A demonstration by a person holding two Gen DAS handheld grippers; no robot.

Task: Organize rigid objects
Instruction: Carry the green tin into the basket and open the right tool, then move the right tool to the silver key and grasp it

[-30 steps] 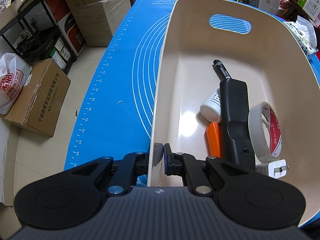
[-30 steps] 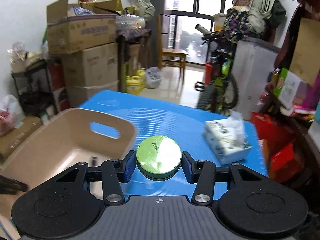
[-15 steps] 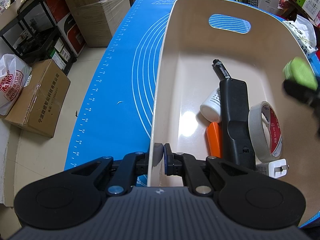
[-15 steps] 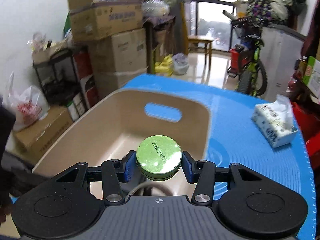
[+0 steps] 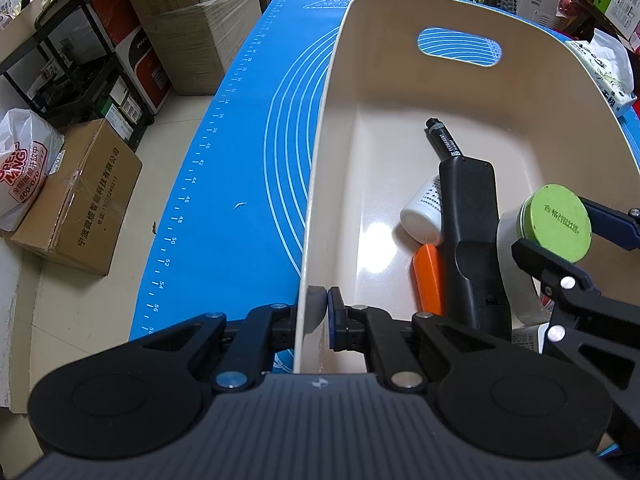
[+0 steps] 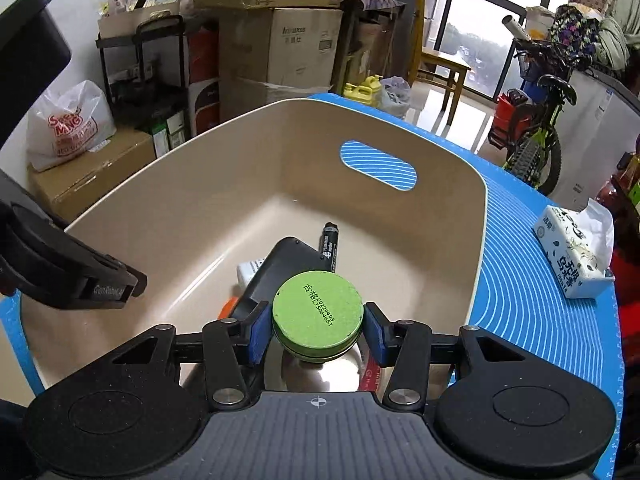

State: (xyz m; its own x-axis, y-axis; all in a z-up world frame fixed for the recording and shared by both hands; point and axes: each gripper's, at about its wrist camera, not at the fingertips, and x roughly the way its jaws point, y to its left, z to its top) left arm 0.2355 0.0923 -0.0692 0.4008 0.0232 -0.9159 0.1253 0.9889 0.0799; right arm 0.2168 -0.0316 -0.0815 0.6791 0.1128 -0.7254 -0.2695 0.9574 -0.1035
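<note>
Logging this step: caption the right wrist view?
Right tool holds a green tin over the beige bin.

We see the table's blue mat (image 6: pixel 532 300) carrying a beige bin (image 6: pixel 440 216) mid-frame and a tissue pack (image 6: pixel 576 252) at right.

Blue mat (image 5: pixel 256 152) covers the counter. Tissue pack (image 6: pixel 572 248) far right on it. Cardboard boxes (image 6: pixel 280 36) stacked far left, bicycle (image 6: pixel 536 140) far right by window.
</note>
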